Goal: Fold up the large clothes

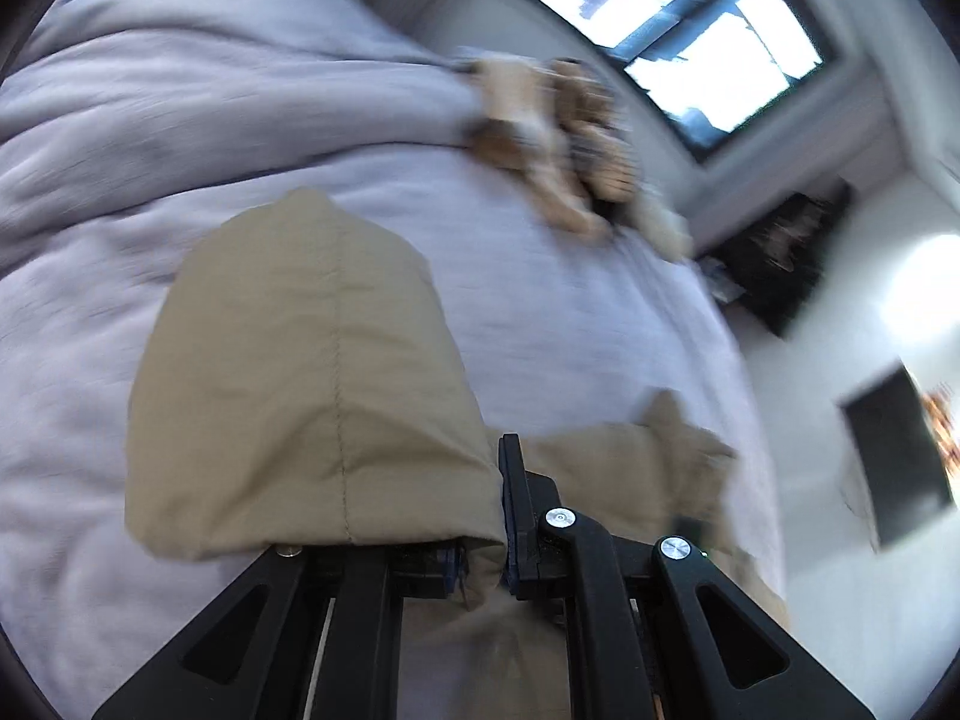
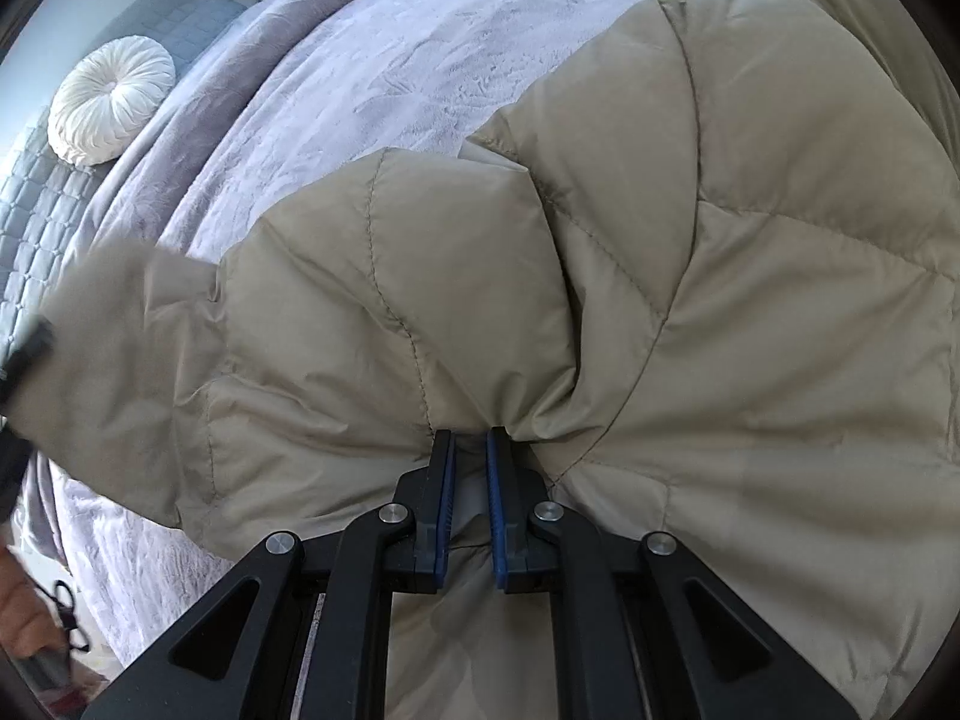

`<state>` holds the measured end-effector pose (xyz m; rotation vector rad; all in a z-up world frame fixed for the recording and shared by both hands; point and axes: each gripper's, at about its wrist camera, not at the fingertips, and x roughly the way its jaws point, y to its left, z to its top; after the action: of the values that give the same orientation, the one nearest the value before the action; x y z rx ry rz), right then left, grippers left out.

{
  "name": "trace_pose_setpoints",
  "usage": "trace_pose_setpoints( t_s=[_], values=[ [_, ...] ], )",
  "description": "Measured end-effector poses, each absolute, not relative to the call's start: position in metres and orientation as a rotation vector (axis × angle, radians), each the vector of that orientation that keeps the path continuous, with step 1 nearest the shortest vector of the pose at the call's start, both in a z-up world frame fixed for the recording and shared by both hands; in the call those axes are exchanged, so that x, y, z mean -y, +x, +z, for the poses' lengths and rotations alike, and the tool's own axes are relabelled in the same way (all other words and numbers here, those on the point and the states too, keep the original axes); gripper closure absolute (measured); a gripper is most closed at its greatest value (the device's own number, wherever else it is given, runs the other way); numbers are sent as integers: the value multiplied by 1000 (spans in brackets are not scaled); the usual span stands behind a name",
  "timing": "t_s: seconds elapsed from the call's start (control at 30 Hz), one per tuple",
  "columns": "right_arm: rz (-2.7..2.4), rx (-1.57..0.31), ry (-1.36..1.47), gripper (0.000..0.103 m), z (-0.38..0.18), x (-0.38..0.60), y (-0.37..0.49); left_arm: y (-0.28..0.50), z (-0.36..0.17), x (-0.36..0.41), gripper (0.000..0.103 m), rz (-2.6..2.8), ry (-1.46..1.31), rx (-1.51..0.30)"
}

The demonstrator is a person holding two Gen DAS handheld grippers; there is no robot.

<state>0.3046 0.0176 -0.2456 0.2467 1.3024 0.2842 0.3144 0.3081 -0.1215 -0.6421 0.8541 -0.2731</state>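
Both grippers' fingers pinch the tan jacket [image 2: 690, 276]: left [image 1: 480, 540], right [image 2: 471, 450], fabric between.

Left wrist view smeared by motion blur: brown lump [image 1: 558, 138] on the bed [image 1: 180, 90] unreadable, maybe a plush toy. Window [image 1: 678, 30] and dark wall items blurred. Jacket [image 1: 300, 360] drapes over the left hand-held gripper [image 1: 480, 546], hiding one finger. Right wrist view: jacket [image 2: 660, 270] cut off at right edge; tan object at top edge cropped.
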Motion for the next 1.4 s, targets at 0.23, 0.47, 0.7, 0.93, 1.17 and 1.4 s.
trace_pose_setpoints(
  t_s=[0.23, 0.47, 0.7, 0.93, 1.17, 1.4],
  values=[
    [274, -1260, 451, 93, -201, 58, 276, 337, -81, -165, 91, -503, -475, -843],
    [-44, -1192, 380, 93, -159, 206, 215, 336, -113, -4, 91, -643, -284, -967],
    [-203, -1191, 425, 93, -156, 294, 172, 310, -166, 59, 91, -559, -56, -1076],
    [-185, -1179, 465, 93, -158, 294, 174, 289, -157, 33, 21, -509, 18, -1043],
    [-130, -1170, 392, 68, -139, 264, 176, 292, -136, -30, 21, -395, -1, -998],
    [-17, -1053, 71, 15, -108, 166, 211, 326, -161, -144, 21, 29, -63, -1052]
  ],
)
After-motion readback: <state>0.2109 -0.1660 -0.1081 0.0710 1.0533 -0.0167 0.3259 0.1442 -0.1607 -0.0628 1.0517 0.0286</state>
